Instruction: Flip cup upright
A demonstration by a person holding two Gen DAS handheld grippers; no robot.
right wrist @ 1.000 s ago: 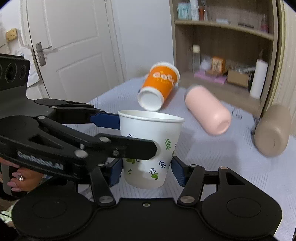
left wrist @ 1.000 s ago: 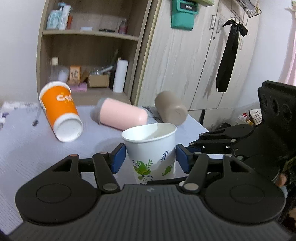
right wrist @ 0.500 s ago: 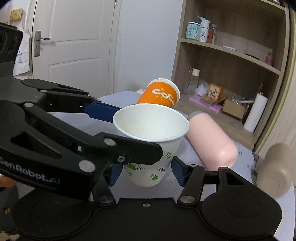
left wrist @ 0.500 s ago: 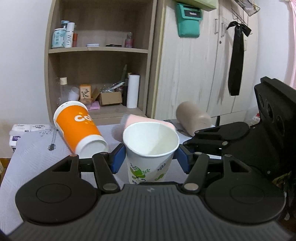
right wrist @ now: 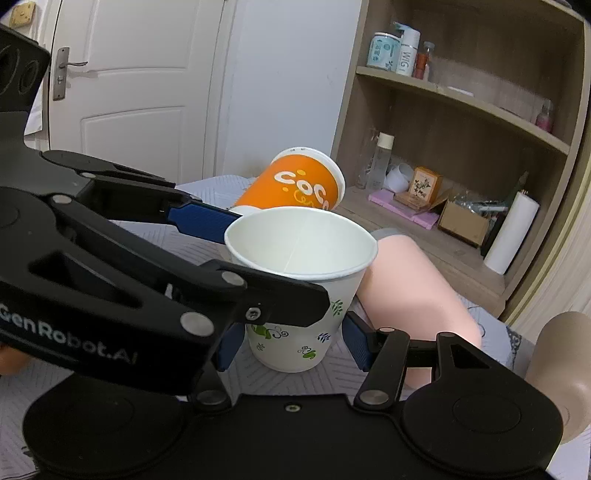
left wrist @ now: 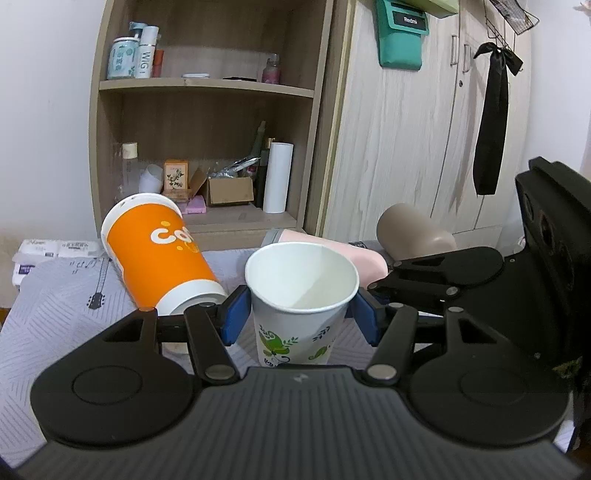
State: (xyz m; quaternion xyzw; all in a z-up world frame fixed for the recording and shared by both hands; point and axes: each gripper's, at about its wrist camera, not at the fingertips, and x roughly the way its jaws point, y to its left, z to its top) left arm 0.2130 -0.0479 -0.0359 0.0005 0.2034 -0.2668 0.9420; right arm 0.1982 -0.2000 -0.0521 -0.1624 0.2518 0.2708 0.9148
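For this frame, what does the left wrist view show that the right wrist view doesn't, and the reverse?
Only the left wrist view shows the wardrobe doors, the teal pouch, the black ribbon and the tissue packs. Only the right wrist view shows the white door with its handle. Both show the white leaf-print cup standing mouth up between both grippers' blue pads, the orange cup, pink cup and beige cup on their sides, and the shelf unit.

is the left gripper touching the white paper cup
Apart. The left wrist view shows slim gaps between both blue pads of the left gripper and the white paper cup.
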